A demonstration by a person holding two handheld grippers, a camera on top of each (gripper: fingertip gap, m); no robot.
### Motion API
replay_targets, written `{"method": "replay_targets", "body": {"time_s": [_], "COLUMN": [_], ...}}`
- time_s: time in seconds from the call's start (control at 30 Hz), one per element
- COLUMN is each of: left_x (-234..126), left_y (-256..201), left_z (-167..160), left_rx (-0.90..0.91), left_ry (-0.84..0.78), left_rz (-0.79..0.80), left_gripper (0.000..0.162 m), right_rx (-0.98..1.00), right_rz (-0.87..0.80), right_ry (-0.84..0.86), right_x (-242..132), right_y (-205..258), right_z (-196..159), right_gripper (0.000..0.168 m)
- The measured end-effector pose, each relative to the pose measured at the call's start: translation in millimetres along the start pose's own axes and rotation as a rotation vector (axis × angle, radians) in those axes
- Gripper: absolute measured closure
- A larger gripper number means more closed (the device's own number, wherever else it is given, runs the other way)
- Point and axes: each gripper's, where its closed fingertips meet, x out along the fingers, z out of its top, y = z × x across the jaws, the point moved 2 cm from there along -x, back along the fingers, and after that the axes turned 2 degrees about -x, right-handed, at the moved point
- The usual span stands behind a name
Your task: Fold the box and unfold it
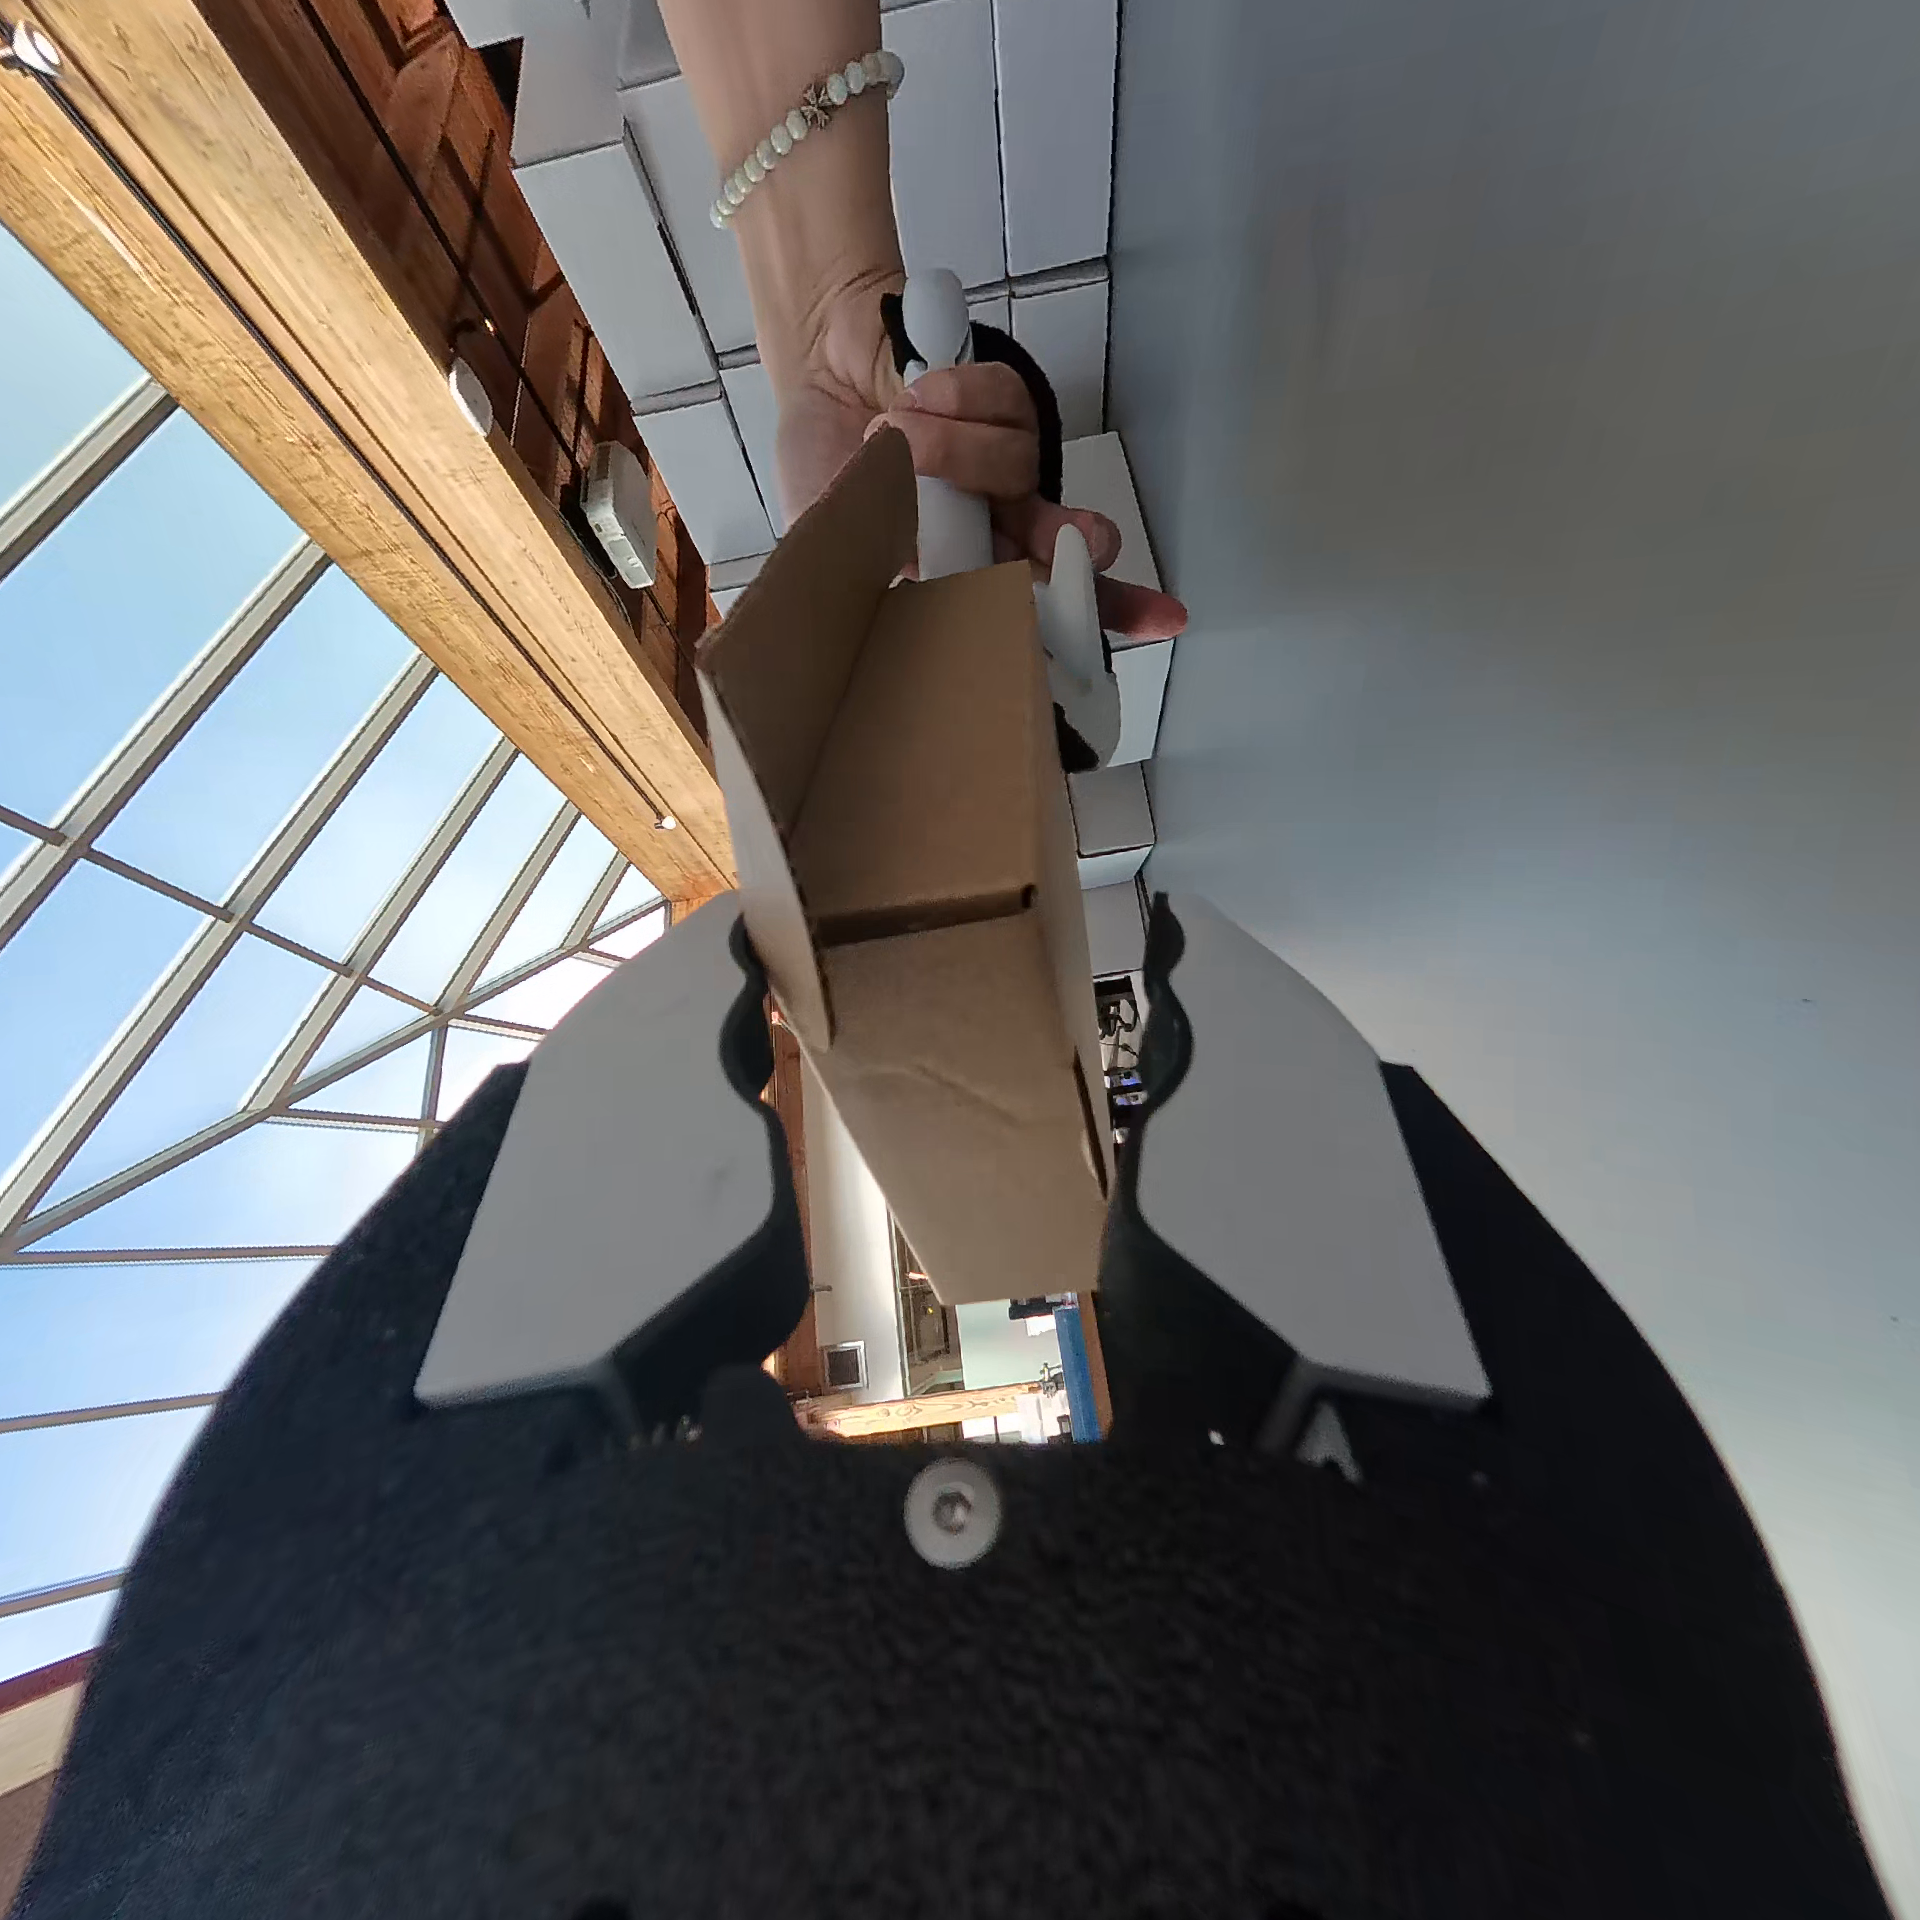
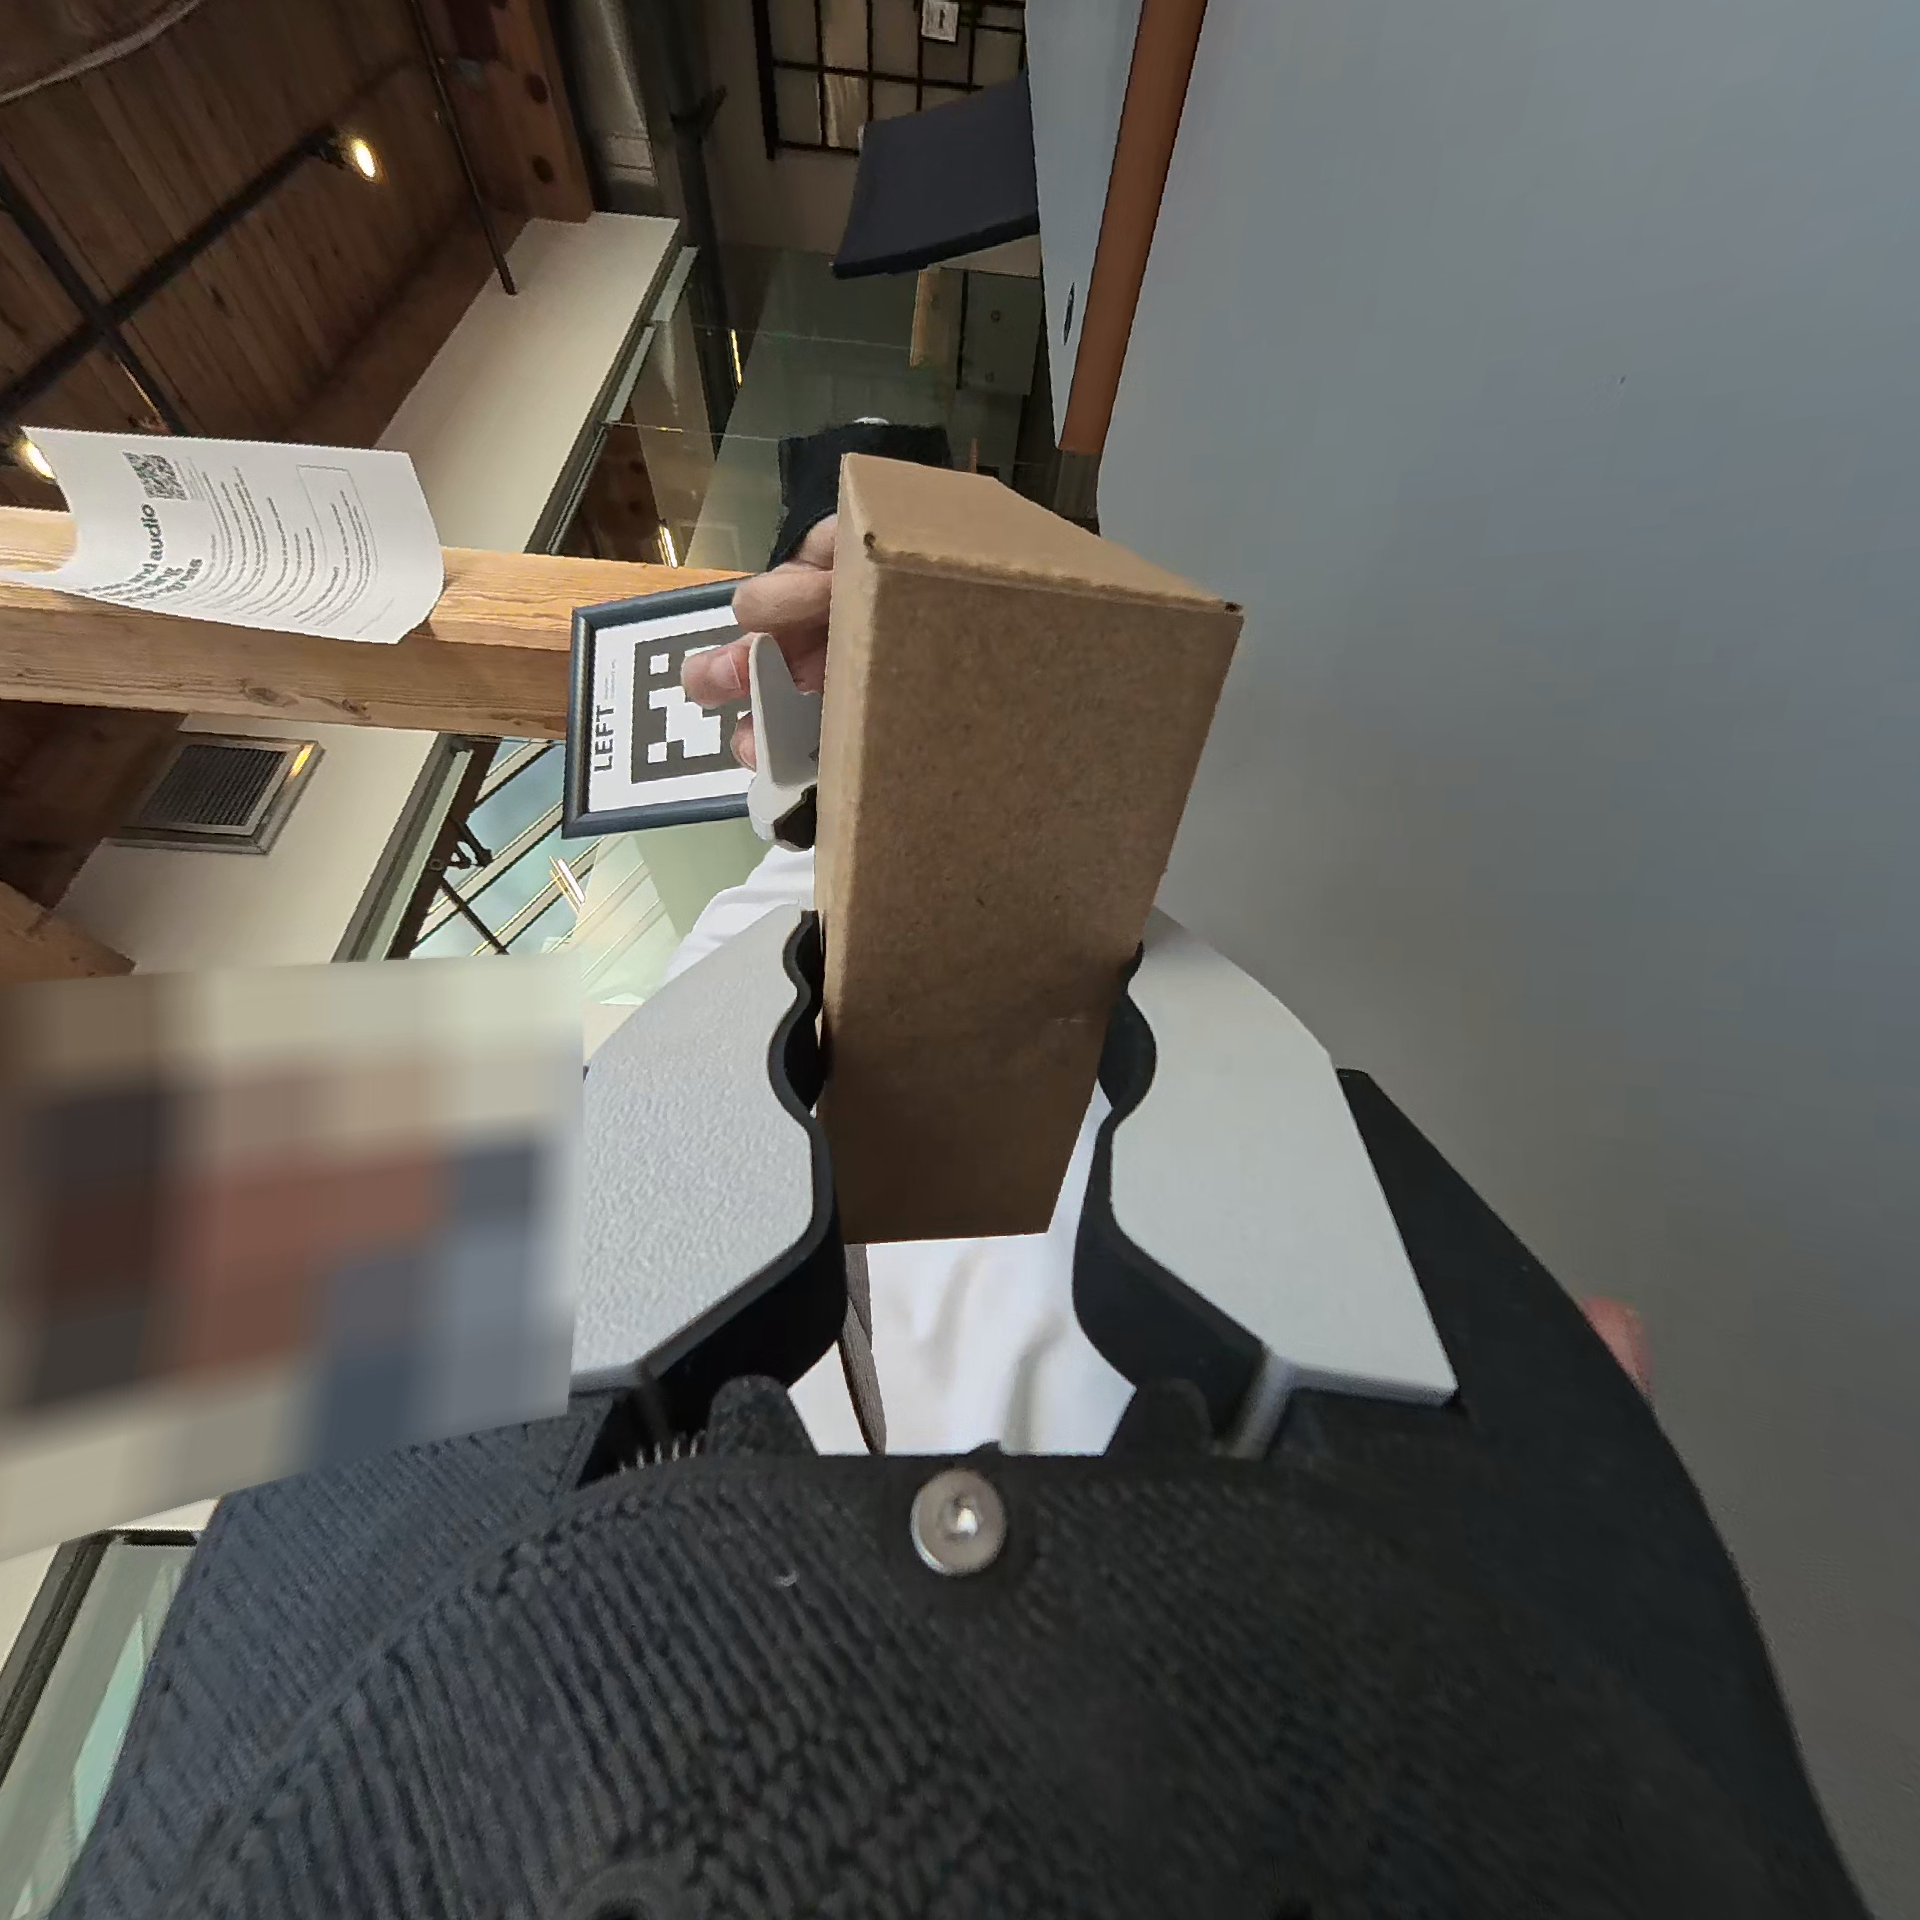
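Gripping brown box (image 2: 997, 894): right gripper (image 2: 971, 1029) clamped on end; left gripper (image 1: 951, 997) spread, straddling opposite end.

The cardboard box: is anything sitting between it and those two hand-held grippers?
Nothing visible. The cardboard box already sits between the fingers of the right hand-held gripper, and its open end lies between those of the left hand-held gripper.
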Motion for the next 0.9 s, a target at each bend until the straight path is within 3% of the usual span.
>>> {"method": "replay_targets", "body": {"time_s": [0.07,0.3,0.37,0.5,0.63,0.77,0.9], "left_x": [0.4,1.0,0.4,-7.6,-8.6,6.2,21.6], "left_y": [0.2,-2.6,2.6,28.5,35.9,12.5,-20.7], "left_z": [2.6,-0.3,-3.0,-19.3,-37.7,-39.9,-40.7], "left_rx": [0.015,-0.102,-0.187,-0.572,-1.072,-1.406,-1.592], "left_ry": [-0.012,0.078,0.107,0.12,0.077,0.011,0.0], "left_rz": [0.0,-0.036,-0.045,-0.023,-0.056,-0.164,-0.249], "left_gripper": [0.108,0.111,0.112,0.112,0.112,0.113,0.113], "right_rx": [0.004,0.025,-0.02,-0.192,-0.455,-0.672,-0.916], "right_rz": [-0.019,0.016,0.032,-0.016,-0.118,-0.258,-0.493], "right_ry": [0.019,-0.035,-0.069,-0.2,-0.395,-0.444,-0.456], "right_x": [3.1,1.4,-2.9,-31.8,-71.2,-85.9,-88.2], "right_y": [-3.1,-9.7,-5.4,18.9,55.1,70.8,66.5], "right_z": [-1.9,-2.6,-0.8,6.9,14.2,6.2,-0.1], "right_gripper": [0.113,0.115,0.109,0.086,0.081,0.081,0.092]}}
